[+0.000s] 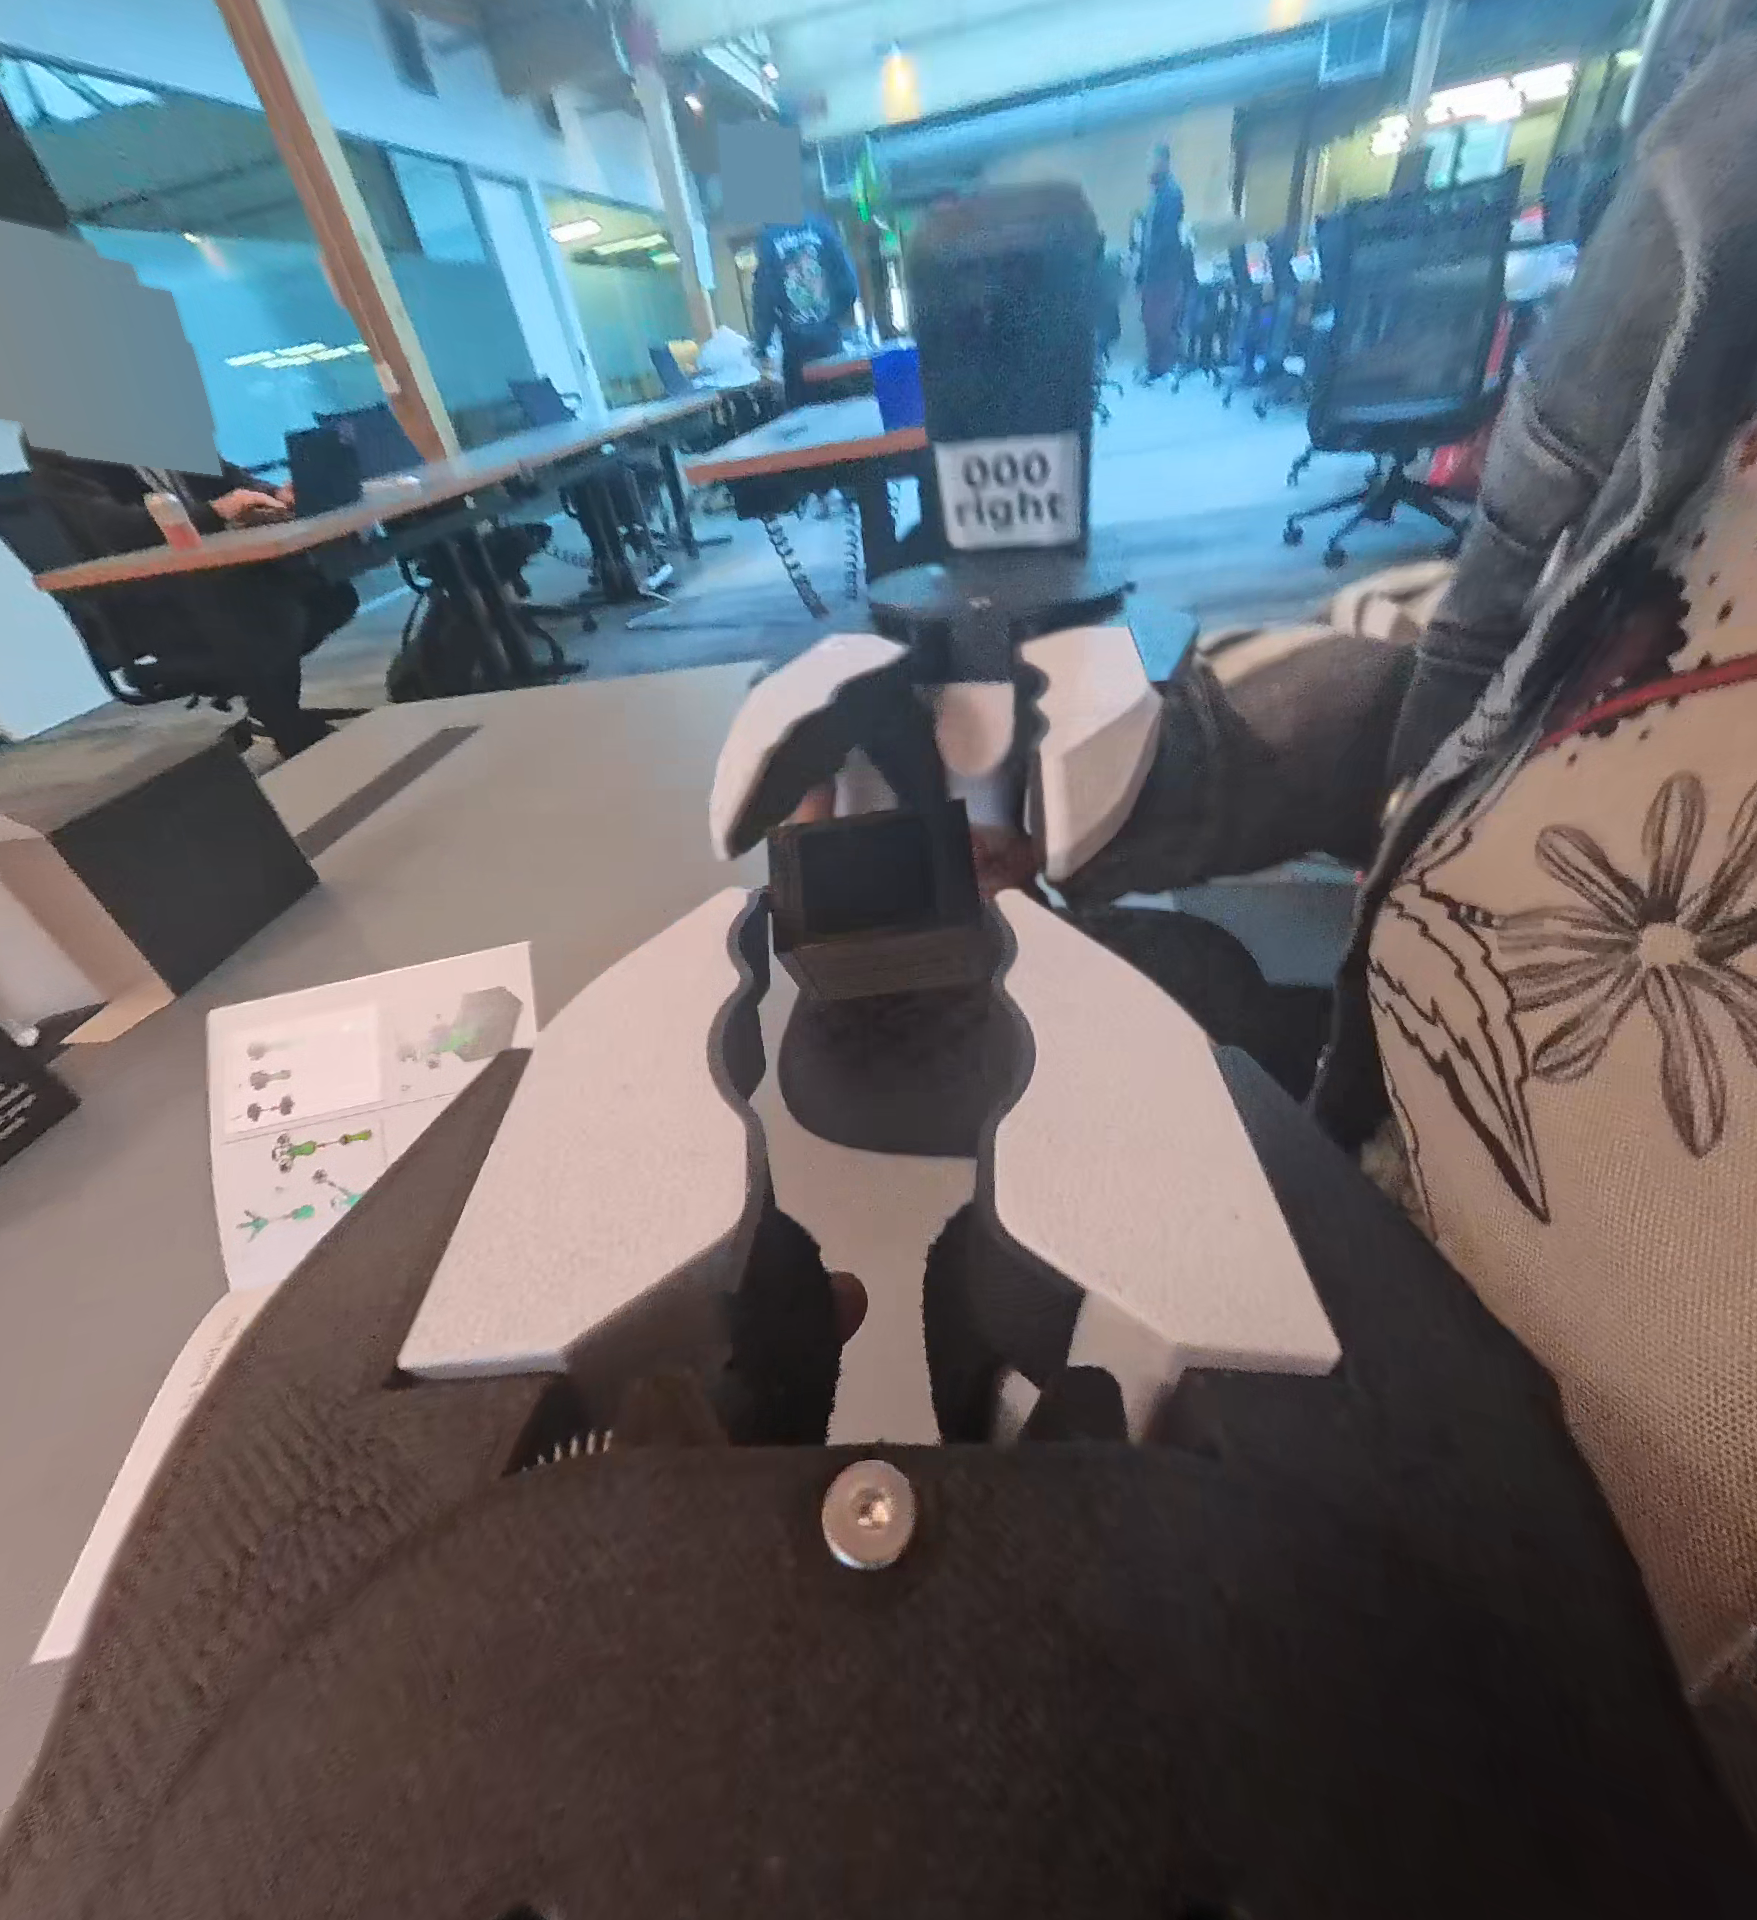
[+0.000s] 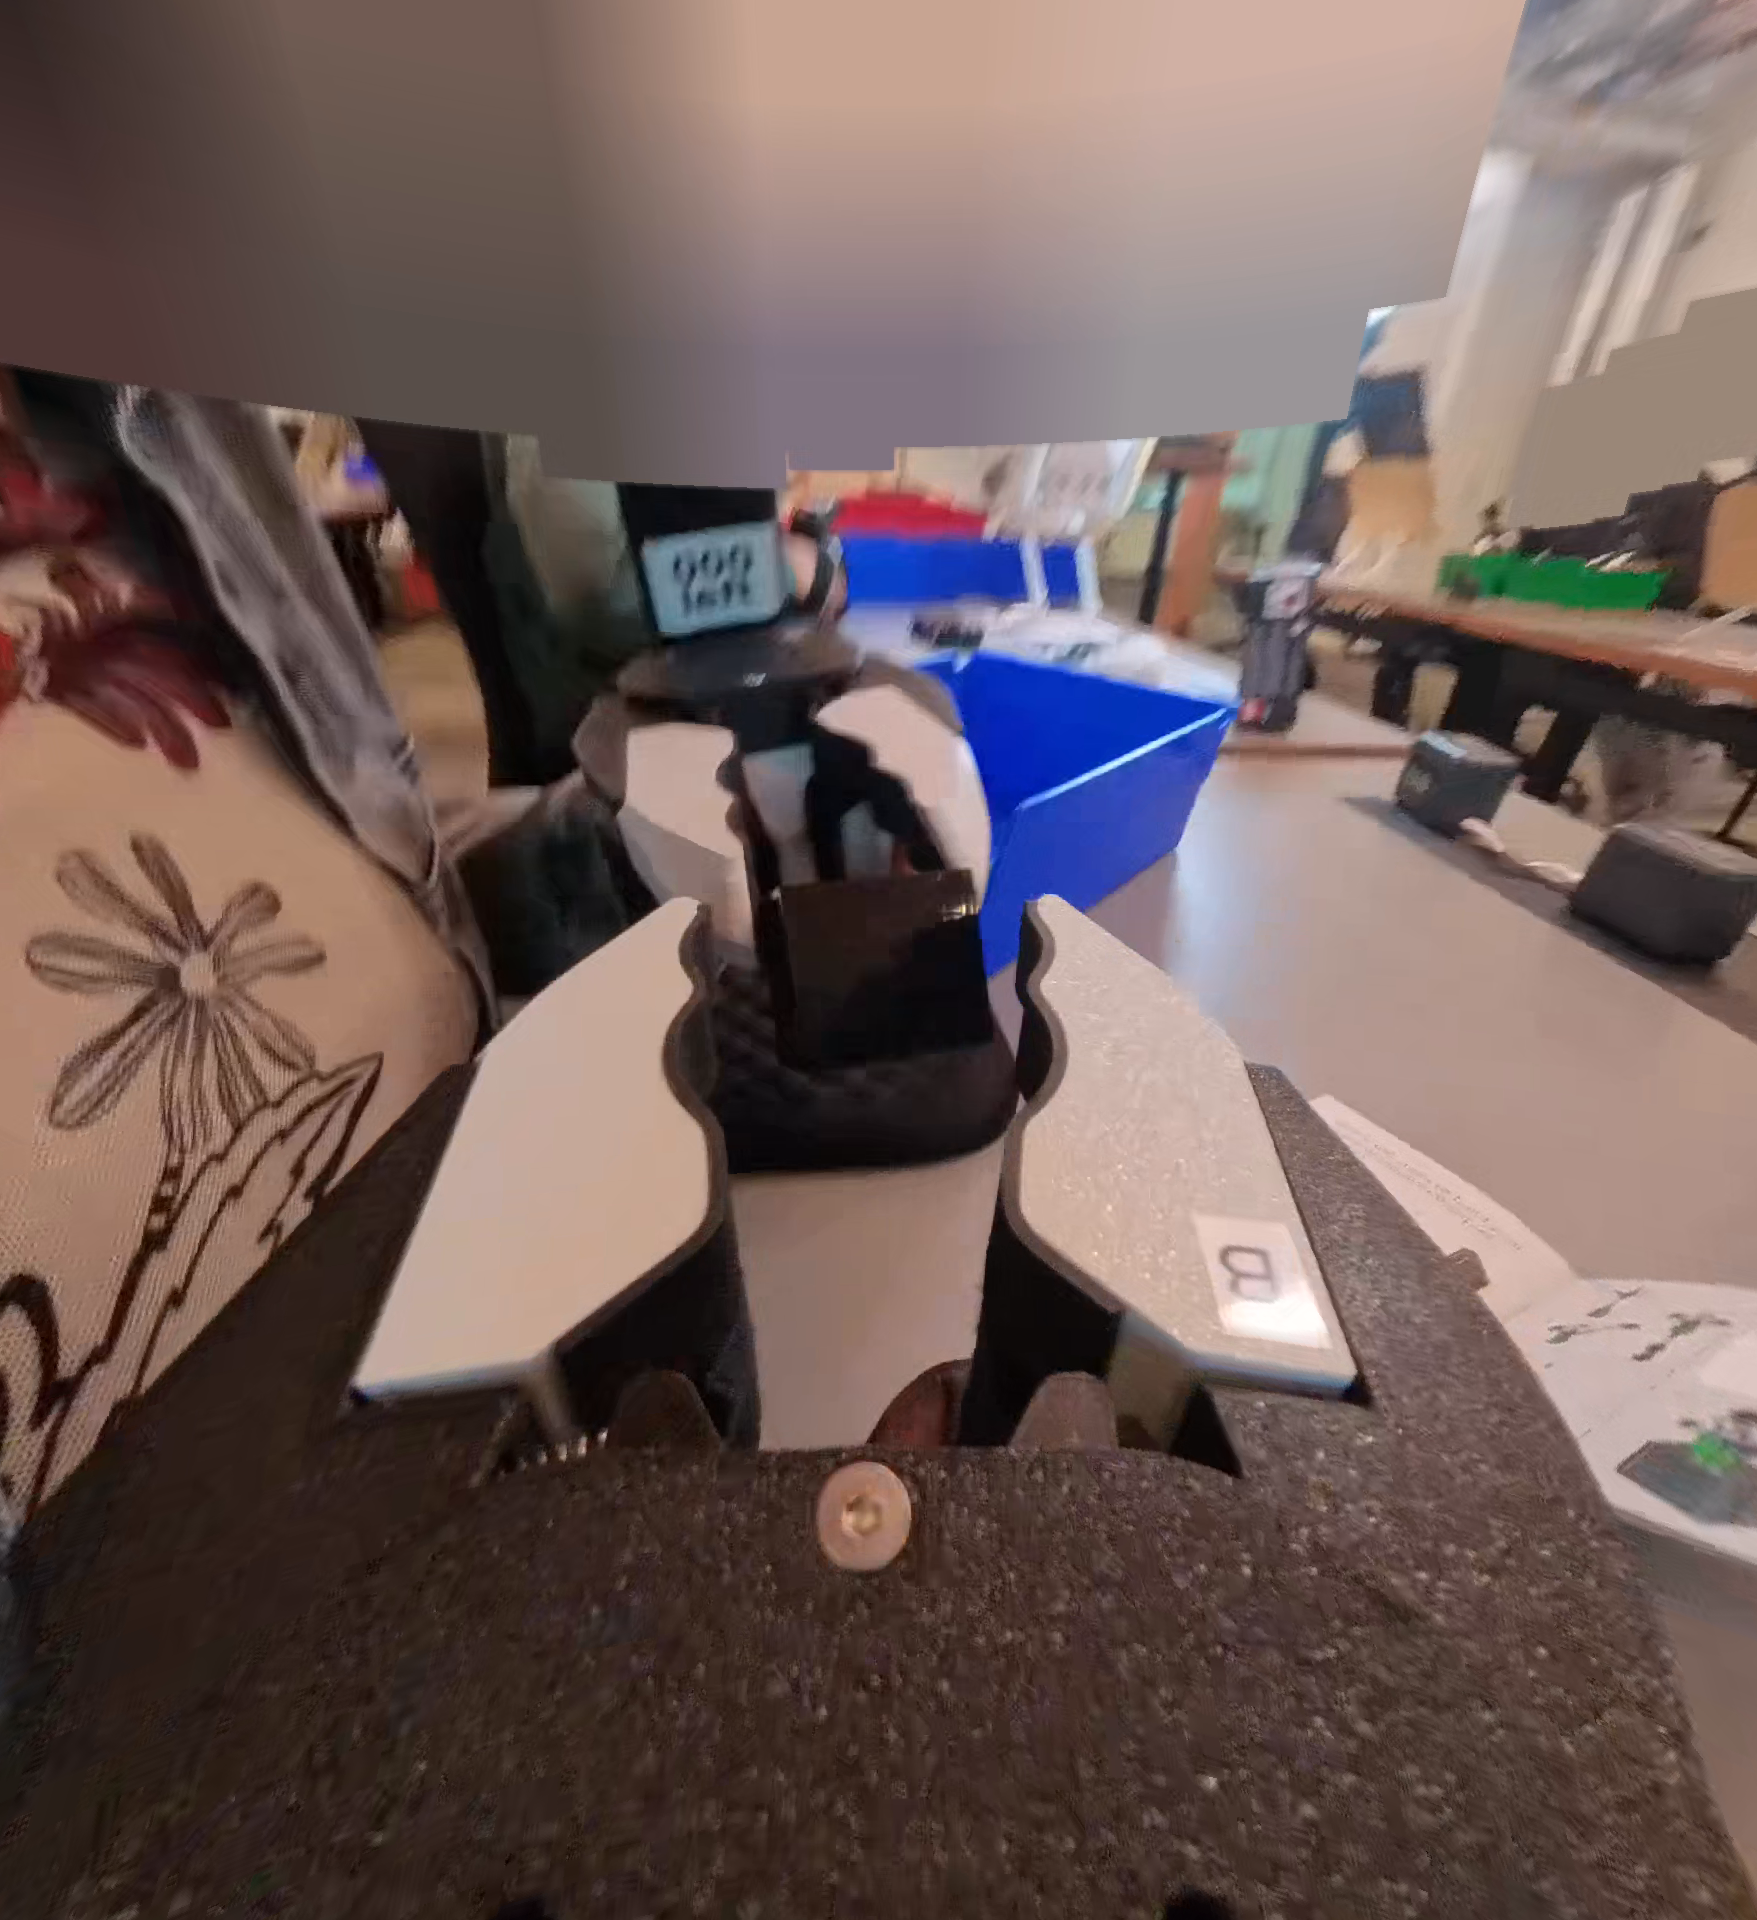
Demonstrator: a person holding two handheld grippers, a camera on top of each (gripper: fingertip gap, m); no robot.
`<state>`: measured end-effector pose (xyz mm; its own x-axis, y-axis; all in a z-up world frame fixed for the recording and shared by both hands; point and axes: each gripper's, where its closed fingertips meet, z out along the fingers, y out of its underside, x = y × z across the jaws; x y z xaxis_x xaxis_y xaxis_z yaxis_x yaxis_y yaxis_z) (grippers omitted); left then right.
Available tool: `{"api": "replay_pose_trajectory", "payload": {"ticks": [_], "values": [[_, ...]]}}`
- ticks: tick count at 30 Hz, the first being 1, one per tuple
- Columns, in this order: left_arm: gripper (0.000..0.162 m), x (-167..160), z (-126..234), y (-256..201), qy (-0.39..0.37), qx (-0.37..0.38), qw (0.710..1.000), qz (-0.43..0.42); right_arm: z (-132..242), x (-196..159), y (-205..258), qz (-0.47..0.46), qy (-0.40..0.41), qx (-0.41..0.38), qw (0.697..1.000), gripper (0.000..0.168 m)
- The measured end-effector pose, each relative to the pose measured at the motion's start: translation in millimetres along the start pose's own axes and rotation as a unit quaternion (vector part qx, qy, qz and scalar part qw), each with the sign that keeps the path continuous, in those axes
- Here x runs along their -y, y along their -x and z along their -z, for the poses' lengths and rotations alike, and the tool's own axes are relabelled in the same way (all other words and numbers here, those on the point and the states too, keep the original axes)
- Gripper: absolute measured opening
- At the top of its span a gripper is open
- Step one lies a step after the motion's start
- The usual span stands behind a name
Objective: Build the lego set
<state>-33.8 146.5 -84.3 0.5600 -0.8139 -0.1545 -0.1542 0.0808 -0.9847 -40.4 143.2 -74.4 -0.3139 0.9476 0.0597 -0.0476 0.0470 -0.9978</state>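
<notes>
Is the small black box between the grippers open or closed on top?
Open: the black box shows a hollow, dark inside with no lid.

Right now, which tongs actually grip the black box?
The left tongs: their fingers pinch the black open-topped box; the right tongs stand open.

Cool blue daylight and ceiling strip lights (image 1: 1497, 99) wash the left wrist view; the right wrist view runs warmer. Both bow at the edges from wide-angle distortion, backgrounds smeared soft. A dark shadow (image 1: 879, 1081) pools on the grey table (image 1: 541, 810).
</notes>
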Motion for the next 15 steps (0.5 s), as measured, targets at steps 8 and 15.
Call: {"api": "replay_pose_trajectory", "payload": {"ticks": [8,15], "values": [[0.039,-8.5,-2.7,-6.5,0.033,-0.031,0.999,-0.003,-6.4,-5.8,5.6,0.027,0.045,0.060,0.997,0.038],[0.039,-4.6,0.4,-0.7,-0.017,-0.010,1.000,0.000,-10.5,-1.1,0.8,0.003,0.013,0.044,0.999,0.038]]}}
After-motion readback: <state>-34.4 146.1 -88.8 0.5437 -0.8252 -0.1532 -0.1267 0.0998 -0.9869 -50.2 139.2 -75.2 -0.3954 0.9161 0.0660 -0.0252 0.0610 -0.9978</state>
